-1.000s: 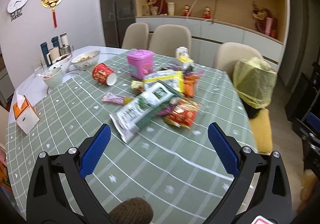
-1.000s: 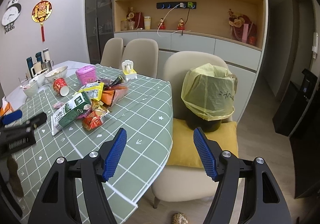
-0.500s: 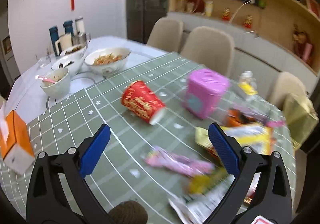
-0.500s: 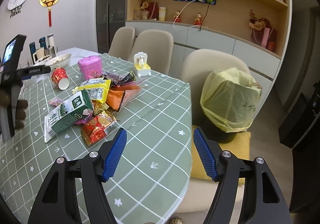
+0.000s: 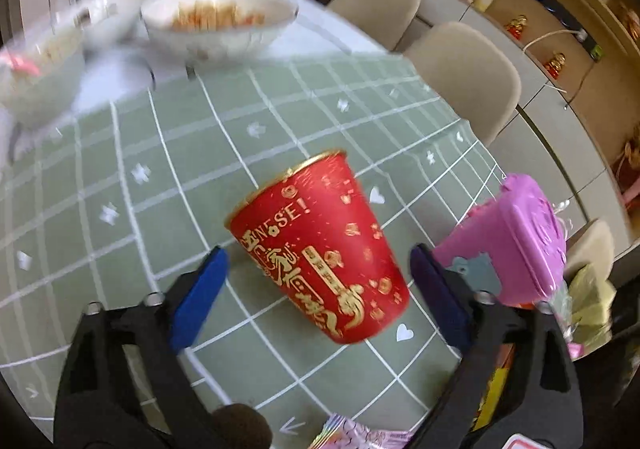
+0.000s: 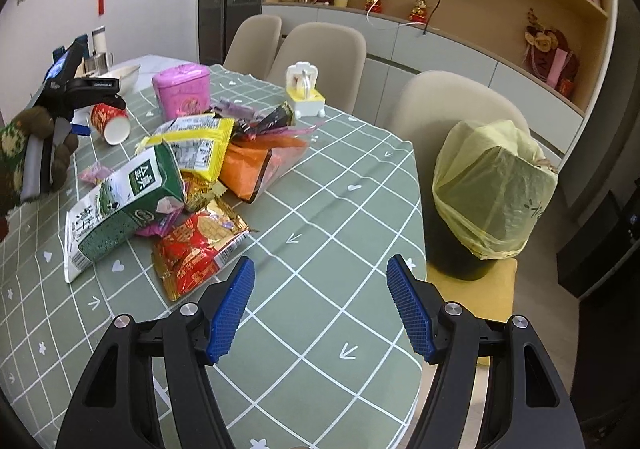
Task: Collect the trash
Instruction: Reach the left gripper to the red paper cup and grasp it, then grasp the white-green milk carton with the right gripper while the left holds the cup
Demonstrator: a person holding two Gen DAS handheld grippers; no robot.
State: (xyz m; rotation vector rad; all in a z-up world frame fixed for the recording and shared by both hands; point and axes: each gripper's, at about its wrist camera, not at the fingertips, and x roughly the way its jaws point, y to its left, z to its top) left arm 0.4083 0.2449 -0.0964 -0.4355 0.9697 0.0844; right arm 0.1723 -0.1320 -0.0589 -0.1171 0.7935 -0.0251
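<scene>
1. On the green cloth, a red paper cup lies on its side between the left gripper fingers, mouth towards the gripper, just beside a pink tin
2. Left jaws are closing — pads apart from the cup wall, nothing held; right gripper stands wide and empty near a red packet
3. Judged light, thin-walled, crushable and prone to roll; take it across the mid-body, gently
4. A second ago the left view showed the whole wrapper pile from afar — now the cup fills it; jaws have narrowed
</scene>
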